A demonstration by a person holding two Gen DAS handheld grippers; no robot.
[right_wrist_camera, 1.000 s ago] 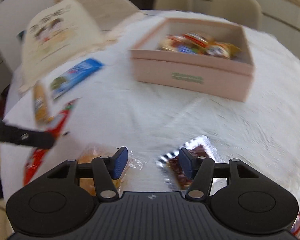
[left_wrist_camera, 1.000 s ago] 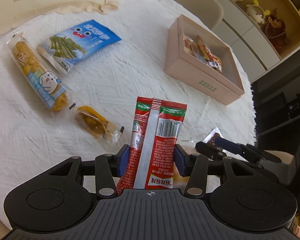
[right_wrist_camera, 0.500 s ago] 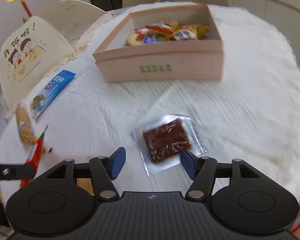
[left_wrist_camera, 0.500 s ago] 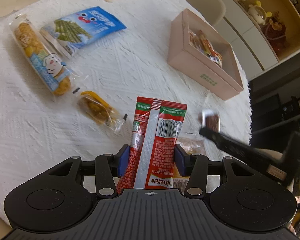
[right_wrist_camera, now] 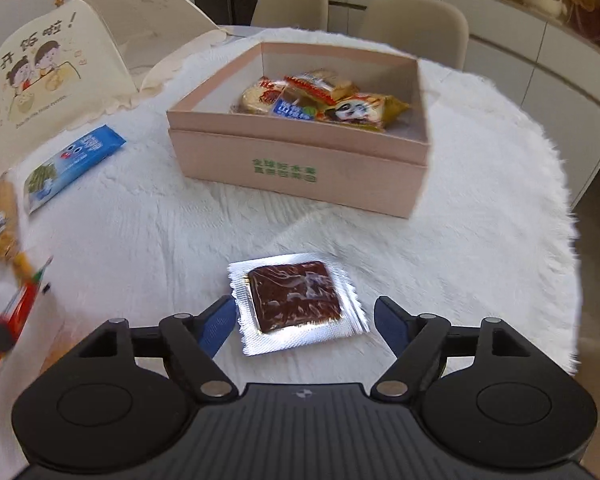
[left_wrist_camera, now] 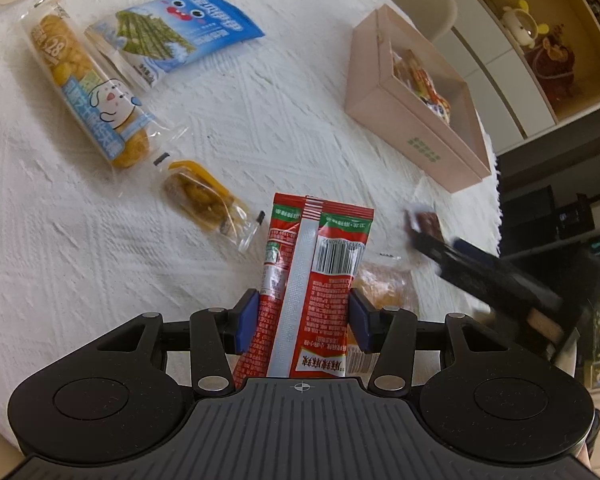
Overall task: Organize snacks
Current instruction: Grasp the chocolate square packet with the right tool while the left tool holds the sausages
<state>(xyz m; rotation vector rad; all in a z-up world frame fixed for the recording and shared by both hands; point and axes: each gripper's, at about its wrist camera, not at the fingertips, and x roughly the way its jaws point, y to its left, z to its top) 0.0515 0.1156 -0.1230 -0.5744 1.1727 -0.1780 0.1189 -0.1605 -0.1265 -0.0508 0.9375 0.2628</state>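
Observation:
My left gripper (left_wrist_camera: 302, 320) is shut on a red snack packet (left_wrist_camera: 312, 280) and holds it above the white tablecloth. My right gripper (right_wrist_camera: 304, 320) is open, its jaws on either side of a silver packet with a dark brown square (right_wrist_camera: 296, 296) lying flat on the cloth. The pink box (right_wrist_camera: 300, 160) stands beyond it with several snacks inside; it also shows at the right of the left wrist view (left_wrist_camera: 416, 120). The red packet shows at the left edge of the right wrist view (right_wrist_camera: 16, 312).
A blue seaweed packet (left_wrist_camera: 176, 32), a long yellow biscuit packet (left_wrist_camera: 88, 88), a small clear packet with a yellow snack (left_wrist_camera: 204, 200) and an orange packet (left_wrist_camera: 380, 284) lie on the cloth. A folded food cover (right_wrist_camera: 52, 68) and chairs (right_wrist_camera: 412, 28) stand behind.
My right gripper has moved forward over the silver packet, which now lies between its open jaws, and the box looks nearer. My left gripper keeps the red packet and has shifted slightly.

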